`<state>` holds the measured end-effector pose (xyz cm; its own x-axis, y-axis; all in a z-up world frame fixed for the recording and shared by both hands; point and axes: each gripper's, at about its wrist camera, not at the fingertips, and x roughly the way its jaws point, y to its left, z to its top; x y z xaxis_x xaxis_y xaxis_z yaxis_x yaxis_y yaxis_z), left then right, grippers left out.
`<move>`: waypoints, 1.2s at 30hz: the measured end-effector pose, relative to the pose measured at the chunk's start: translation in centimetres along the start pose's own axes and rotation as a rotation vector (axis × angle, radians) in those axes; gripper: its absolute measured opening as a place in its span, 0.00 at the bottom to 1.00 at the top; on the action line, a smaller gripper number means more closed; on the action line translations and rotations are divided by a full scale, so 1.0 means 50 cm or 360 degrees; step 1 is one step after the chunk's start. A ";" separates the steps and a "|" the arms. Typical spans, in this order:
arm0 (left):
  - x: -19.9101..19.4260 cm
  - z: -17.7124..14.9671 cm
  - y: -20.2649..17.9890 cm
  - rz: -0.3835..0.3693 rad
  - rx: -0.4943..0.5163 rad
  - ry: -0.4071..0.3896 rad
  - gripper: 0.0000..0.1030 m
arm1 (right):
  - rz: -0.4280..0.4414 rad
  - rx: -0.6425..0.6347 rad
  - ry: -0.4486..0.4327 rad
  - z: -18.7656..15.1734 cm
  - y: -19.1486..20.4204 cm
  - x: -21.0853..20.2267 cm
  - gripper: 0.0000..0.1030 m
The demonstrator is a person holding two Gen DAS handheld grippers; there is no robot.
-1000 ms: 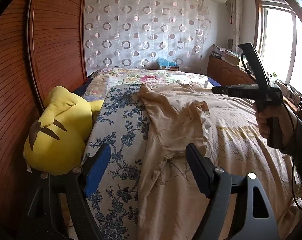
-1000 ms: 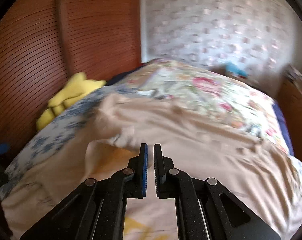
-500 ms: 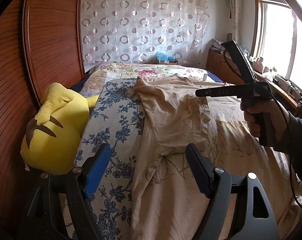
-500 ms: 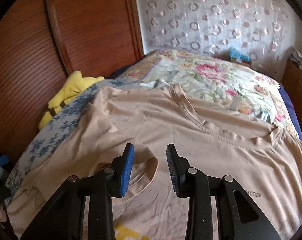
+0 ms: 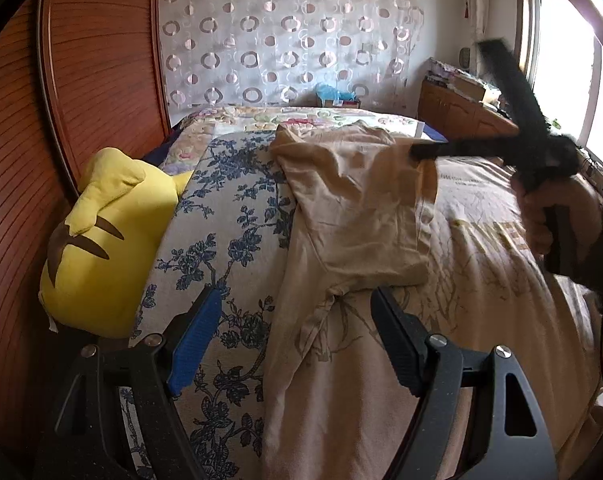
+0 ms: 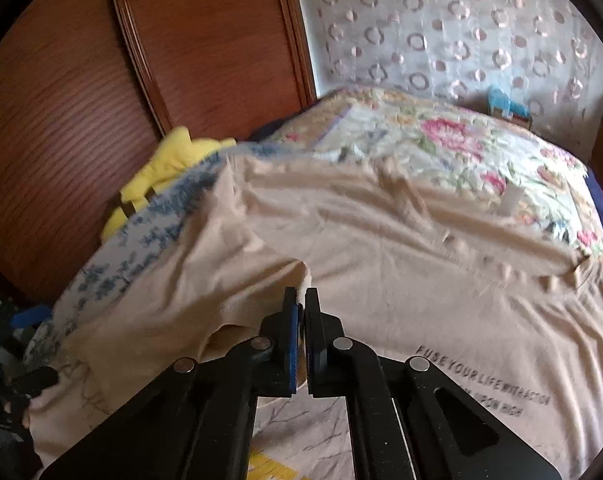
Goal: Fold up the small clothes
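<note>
A beige T-shirt with printed lettering lies spread on the bed. Its left sleeve is folded inward over the body. My right gripper is shut on the sleeve's edge and holds it lifted; it also shows in the left wrist view, blurred, over the shirt's shoulder. My left gripper is open and empty, low over the shirt's left side seam near the armpit.
A yellow plush toy lies at the bed's left edge against the wooden headboard. A blue floral cloth lies beside the shirt, and a flowered quilt covers the far end. A wooden cabinet stands at the right.
My right gripper was open half a second ago over the sleeve. It has shut on the sleeve's edge and lifted it. The left gripper has barely moved.
</note>
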<state>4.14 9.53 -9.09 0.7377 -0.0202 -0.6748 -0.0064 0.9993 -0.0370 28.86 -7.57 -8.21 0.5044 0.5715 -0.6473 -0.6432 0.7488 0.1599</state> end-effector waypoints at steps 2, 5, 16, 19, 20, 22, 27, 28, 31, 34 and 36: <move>0.001 -0.001 -0.001 0.0001 0.0003 0.0007 0.76 | -0.0020 0.0011 -0.0080 -0.007 -0.008 -0.025 0.02; 0.003 -0.001 -0.001 -0.0002 -0.0004 0.0016 0.76 | -0.0239 0.0137 -0.0111 -0.028 -0.054 -0.063 0.02; 0.005 -0.002 -0.008 0.0009 0.0011 0.0033 0.76 | -0.0332 0.0110 0.0086 -0.100 -0.123 -0.041 0.43; 0.004 0.007 -0.014 -0.0009 0.0029 0.0022 0.76 | -0.0378 0.0036 0.0100 -0.116 -0.123 -0.064 0.44; 0.004 0.012 -0.015 -0.0028 0.0032 0.0021 0.76 | -0.0394 0.0005 0.0113 -0.128 -0.116 -0.078 0.44; 0.006 0.031 -0.017 -0.0066 0.0047 0.0011 0.76 | -0.0416 -0.0040 0.0146 -0.136 -0.111 -0.081 0.44; 0.031 0.085 -0.023 -0.0132 0.0087 0.0006 0.67 | -0.0416 -0.0054 0.0175 -0.182 -0.149 -0.115 0.44; 0.041 0.099 -0.026 -0.0152 0.0094 0.0011 0.65 | -0.0413 -0.0041 0.0175 -0.188 -0.158 -0.120 0.44; 0.079 0.142 -0.032 -0.0172 0.0108 0.0038 0.57 | -0.0416 -0.0009 0.0184 -0.179 -0.175 -0.128 0.44; 0.120 0.178 -0.039 -0.0194 0.0126 0.0068 0.52 | -0.0405 0.0011 0.0199 -0.175 -0.181 -0.132 0.44; 0.153 0.203 -0.043 -0.0192 0.0139 0.0092 0.51 | -0.0387 0.0003 0.0195 -0.178 -0.182 -0.137 0.44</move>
<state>16.68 7.53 -6.69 0.6894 -0.1393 -0.7109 0.1404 0.9884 -0.0576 26.15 -21.27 -11.86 0.5702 0.3301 -0.7522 -0.5106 0.8598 -0.0098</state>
